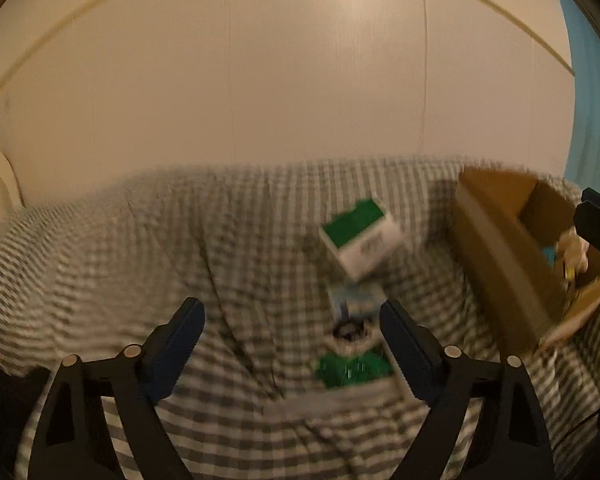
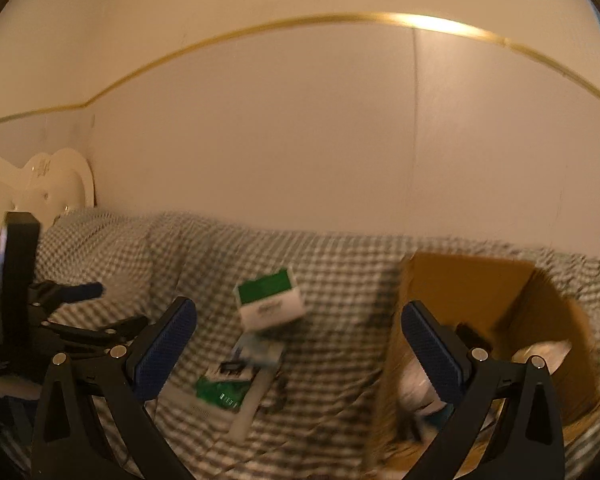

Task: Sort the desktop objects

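Green-and-white box (image 1: pixel 360 238), tilted, long axis slanting, beside cardboard box (image 1: pixel 500 248)

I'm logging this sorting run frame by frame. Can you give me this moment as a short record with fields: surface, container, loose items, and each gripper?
surface: gray-and-white checked cloth, wrinkled
container: open cardboard box at the right, already holding some items, too blurred to name
loose items: green-and-white box; nearer, a flat pile with a pale blue packet and a green packet
left gripper: open, nothing between its jaws
right gripper: open, empty
image quality: motion-blurred
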`<state>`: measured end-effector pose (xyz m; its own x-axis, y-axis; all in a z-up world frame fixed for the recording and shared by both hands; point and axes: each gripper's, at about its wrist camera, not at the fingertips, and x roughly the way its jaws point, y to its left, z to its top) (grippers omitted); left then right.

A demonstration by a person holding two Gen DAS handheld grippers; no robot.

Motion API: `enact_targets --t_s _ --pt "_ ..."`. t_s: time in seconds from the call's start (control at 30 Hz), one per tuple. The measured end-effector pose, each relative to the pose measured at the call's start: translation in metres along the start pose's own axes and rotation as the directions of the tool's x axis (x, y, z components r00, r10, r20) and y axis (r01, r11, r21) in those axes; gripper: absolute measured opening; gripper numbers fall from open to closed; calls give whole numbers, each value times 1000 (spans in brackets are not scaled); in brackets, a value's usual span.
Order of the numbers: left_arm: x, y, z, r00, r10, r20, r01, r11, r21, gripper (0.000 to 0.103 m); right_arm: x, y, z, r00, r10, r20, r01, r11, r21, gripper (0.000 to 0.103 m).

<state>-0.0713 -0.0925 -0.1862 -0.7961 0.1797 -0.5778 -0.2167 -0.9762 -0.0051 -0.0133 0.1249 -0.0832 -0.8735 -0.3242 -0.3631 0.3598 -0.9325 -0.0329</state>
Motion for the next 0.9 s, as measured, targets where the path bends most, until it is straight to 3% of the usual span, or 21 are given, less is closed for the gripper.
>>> enact_targets --t_s 0.13,0.3,0.5,0.63,0.73,0.9 --pt "23 5 -15 993 -35 -110 35 999 0 84 15 17 -23 998 16 -55 -18 999 -31 101" --pt "40 4 -25 981 -49 -189 56 998 31 73 30 26 -44 989 54 -138 -54 999 1 95" --pt "68 -4 -43 935 -40 -354 73 994 80 69 59 20 -73 957 101 -272 -81 993 82 85" --pt "85 -11 -57 884 -39 -466 104 988 114 69 75 23 -91 931 125 -343 -99 991 92 82" --pt "94 -11 -64 866 -23 -499 98 987 126 69 87 25 -101 915 136 -380 -109 990 93 81" --pt "99 -22 -73 844 -18 -535 136 974 182 69 100 19 -111 884 188 -428 -132 979 156 70"
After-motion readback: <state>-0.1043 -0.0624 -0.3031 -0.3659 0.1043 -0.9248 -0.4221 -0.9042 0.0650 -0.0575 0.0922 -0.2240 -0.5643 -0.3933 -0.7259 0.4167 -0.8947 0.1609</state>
